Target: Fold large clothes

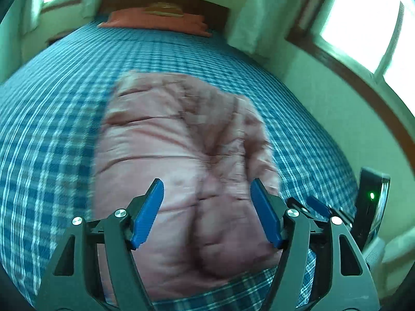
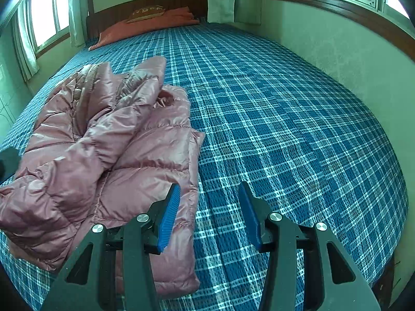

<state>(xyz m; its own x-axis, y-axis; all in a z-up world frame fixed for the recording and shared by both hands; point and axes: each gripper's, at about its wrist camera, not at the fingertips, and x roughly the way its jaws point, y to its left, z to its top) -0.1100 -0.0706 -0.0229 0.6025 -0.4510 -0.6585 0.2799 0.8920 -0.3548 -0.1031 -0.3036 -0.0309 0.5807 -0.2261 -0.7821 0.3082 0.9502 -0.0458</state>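
Observation:
A pink quilted puffer jacket (image 1: 181, 155) lies bunched and partly folded on the blue plaid bed (image 1: 52, 129). My left gripper (image 1: 207, 189) is open and empty, hovering above the jacket's near part. The view is motion-blurred. In the right wrist view the jacket (image 2: 109, 155) lies at the left of the bed (image 2: 285, 129), sleeves piled on top. My right gripper (image 2: 210, 191) is open and empty, above the jacket's right edge and the bare sheet. The right gripper (image 1: 319, 207) also shows at the lower right of the left wrist view.
An orange pillow (image 2: 145, 26) and a patterned cushion (image 2: 147, 13) lie at the wooden headboard. A wall runs along the bed's right side (image 2: 350, 59), with windows above. Curtains hang at the far corners. Bare plaid sheet lies right of the jacket.

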